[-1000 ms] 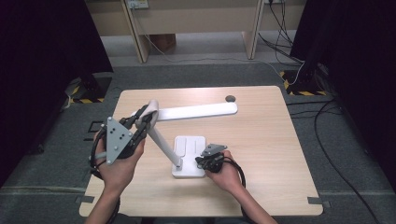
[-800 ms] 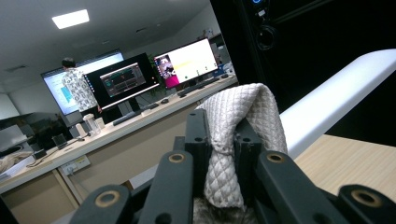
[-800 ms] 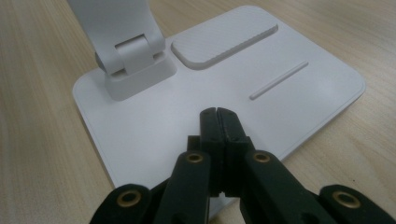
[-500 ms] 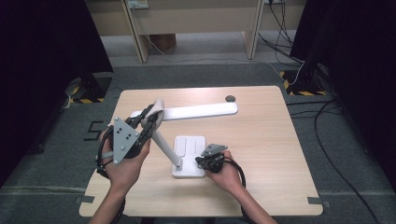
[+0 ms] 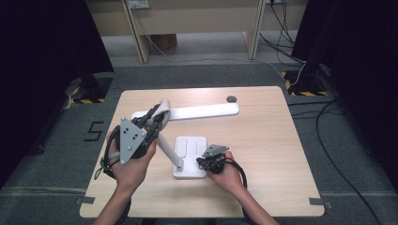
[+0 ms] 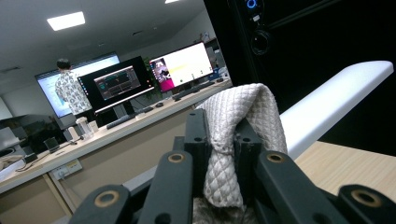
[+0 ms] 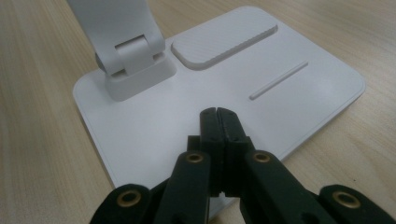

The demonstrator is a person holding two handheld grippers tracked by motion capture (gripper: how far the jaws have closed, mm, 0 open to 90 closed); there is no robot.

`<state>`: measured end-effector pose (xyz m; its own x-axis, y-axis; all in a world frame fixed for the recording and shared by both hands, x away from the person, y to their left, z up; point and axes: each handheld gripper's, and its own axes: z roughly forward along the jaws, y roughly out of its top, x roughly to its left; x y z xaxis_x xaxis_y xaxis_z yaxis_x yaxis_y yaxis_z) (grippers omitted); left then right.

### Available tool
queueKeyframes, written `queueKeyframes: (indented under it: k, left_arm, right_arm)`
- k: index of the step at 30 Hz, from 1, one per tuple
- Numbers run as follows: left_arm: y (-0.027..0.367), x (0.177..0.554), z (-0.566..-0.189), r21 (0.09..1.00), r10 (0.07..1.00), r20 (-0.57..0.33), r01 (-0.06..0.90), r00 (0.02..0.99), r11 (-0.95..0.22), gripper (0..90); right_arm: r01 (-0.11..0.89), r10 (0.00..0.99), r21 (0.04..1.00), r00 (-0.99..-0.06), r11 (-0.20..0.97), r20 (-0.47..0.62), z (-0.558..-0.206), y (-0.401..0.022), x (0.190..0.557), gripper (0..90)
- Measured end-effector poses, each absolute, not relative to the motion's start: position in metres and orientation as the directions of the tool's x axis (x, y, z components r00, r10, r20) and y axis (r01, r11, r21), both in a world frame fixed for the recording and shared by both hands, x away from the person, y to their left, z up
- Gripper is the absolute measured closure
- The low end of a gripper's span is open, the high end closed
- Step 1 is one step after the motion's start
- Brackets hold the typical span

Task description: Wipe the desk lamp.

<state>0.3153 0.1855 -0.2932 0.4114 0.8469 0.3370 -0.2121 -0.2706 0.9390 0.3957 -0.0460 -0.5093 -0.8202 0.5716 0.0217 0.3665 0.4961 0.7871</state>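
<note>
L gripper [image 5: 157,115] was up over the table's [image 5: 263,140] left half, jaws clamped on a quilted off-white cloth [image 6: 236,140] — in the left gripper view the cloth was bunched between the two black jaws and folded over their tips. Cloth sat right at the lamp's [image 5: 190,157] elbow, where the slanted arm [image 5: 166,150] meets the long white head [image 5: 202,111]; whether it actually touched the head, couldn't tell from the high view. Head ran level toward the right, ending near a small dark round thing [image 5: 231,99] close to the far edge. R gripper [image 5: 202,161] was low at the lamp base [image 7: 187,107], jaws pressed fully together w/ nothing between them, tips resting on or just above the flat white base near its right edge. Right gripper view showed the hinge block [image 7: 135,65] at upper left, a ribbed pad [image 7: 224,39] and a thin slot [image 7: 279,80] on the base. Base sat roughly mid-table, toward the near side. Behind the cloth, in the left gripper view: monitors [image 6: 119,81] on a desk, a person [image 6: 70,88] standing by them.
</note>
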Motion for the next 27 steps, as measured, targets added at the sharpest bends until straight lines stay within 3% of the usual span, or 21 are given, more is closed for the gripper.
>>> queueKeyframes:
  k: [27]
  left_arm:
    - [0.161,0.317,-0.293,0.938,0.827,0.340,-0.228,0.448,-0.262,80.2]
  right_arm:
    - [0.364,0.572,0.791,-0.820,0.492,0.022,-0.510,-0.047,0.396,90.0]
